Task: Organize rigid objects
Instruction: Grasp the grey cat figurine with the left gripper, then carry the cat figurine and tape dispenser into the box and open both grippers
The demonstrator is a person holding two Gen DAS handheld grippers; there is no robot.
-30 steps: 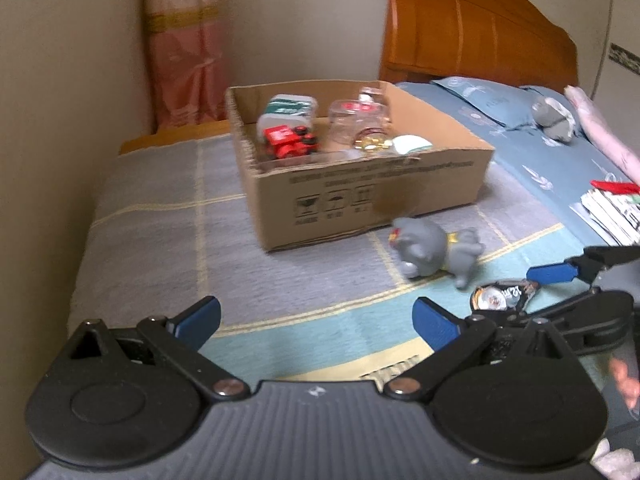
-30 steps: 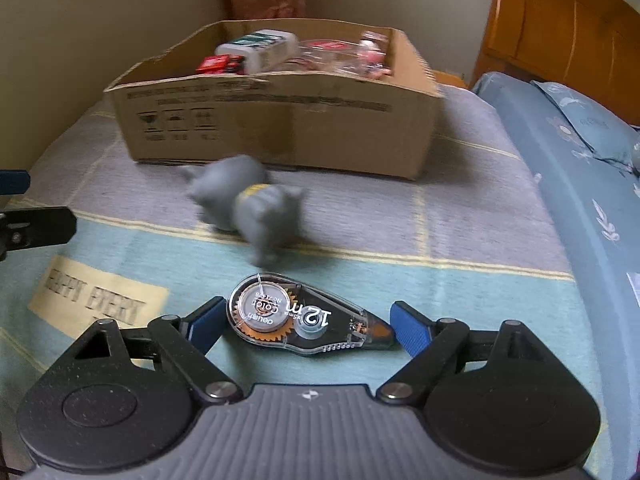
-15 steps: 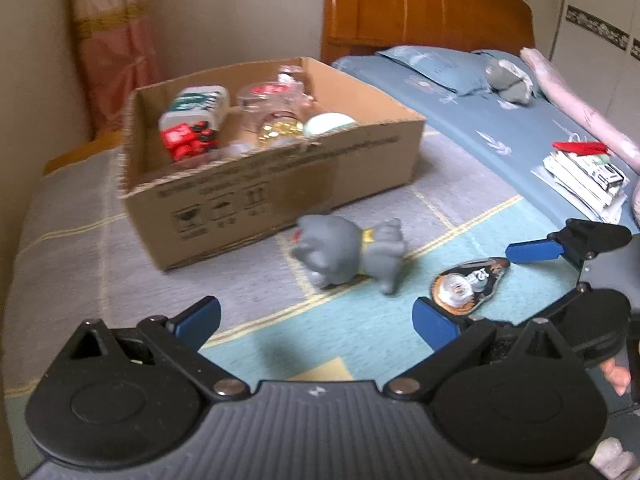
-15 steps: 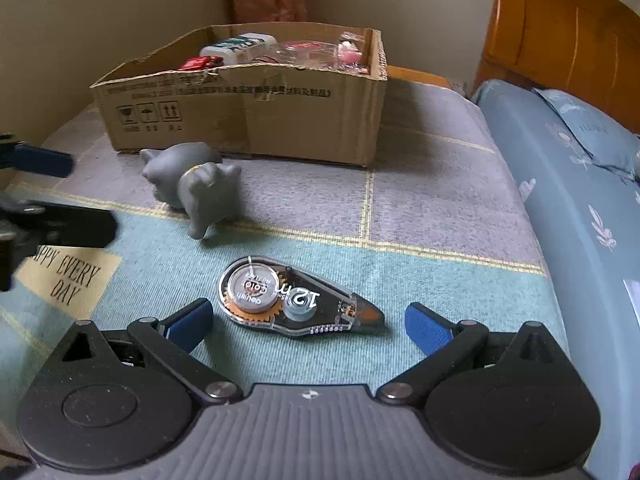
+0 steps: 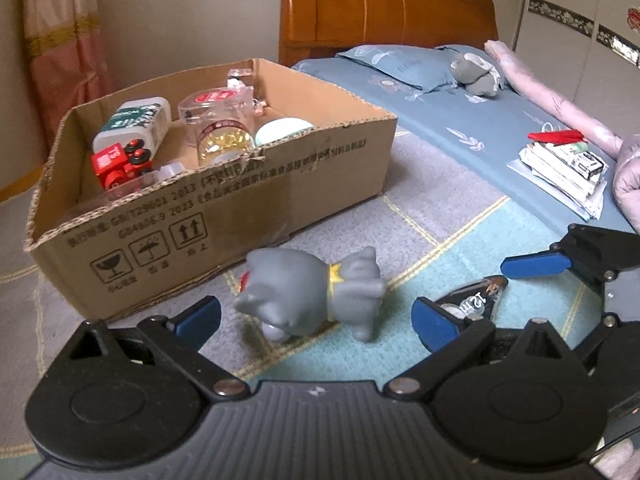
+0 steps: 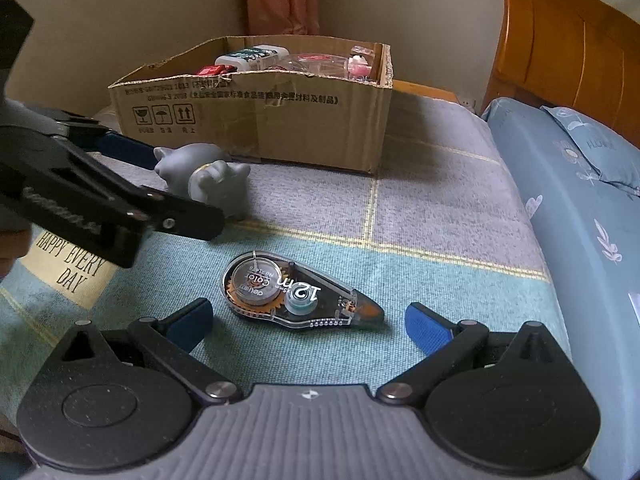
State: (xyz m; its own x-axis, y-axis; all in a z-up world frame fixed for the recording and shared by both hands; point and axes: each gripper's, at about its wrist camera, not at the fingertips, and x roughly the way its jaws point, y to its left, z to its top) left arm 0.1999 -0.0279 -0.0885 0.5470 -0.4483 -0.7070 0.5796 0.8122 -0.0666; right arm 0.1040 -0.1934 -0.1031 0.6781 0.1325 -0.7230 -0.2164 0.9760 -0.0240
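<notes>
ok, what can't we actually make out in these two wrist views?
- Correction tape, left wrist view: mostly hidden behind the left gripper's own finger.
- Gray cat toy, right wrist view: lower part covered by the left gripper's dark finger.
- Cardboard box, right wrist view: near wall hides most contents; only tops show.
- Stack of papers, left wrist view: print too small to read.
</notes>
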